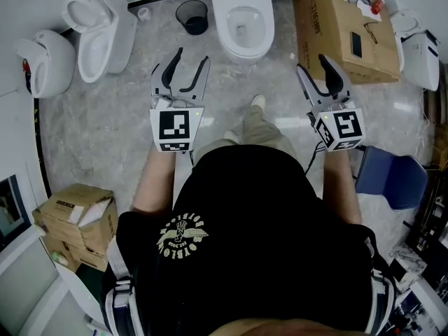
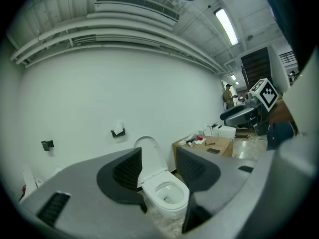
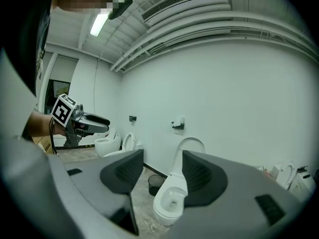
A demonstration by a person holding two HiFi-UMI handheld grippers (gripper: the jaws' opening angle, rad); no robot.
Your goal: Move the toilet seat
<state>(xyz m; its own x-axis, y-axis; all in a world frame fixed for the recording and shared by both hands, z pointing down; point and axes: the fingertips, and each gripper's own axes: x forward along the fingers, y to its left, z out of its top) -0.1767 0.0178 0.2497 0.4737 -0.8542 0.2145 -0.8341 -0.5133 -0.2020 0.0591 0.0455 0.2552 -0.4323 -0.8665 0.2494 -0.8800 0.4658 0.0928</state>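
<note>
A white toilet (image 1: 241,19) stands against the far wall, straight ahead of me. Its lid (image 2: 149,153) is raised against the wall and the seat ring (image 2: 167,185) lies flat on the bowl. My left gripper (image 1: 185,61) hangs open in the air, short of the bowl and to its left, holding nothing. My right gripper (image 1: 318,68) is open too, level with it on the toilet's right. The left gripper view frames the toilet between the open left gripper (image 2: 158,171). In the right gripper view the toilet (image 3: 169,203) sits between the open right gripper (image 3: 162,171).
A black wastebasket (image 1: 192,16) stands just left of the toilet. A large cardboard box (image 1: 343,30) with small items on it is on the right. Two more toilets (image 1: 98,30) stand at the left. A blue chair (image 1: 388,177) and cardboard boxes (image 1: 73,222) flank me.
</note>
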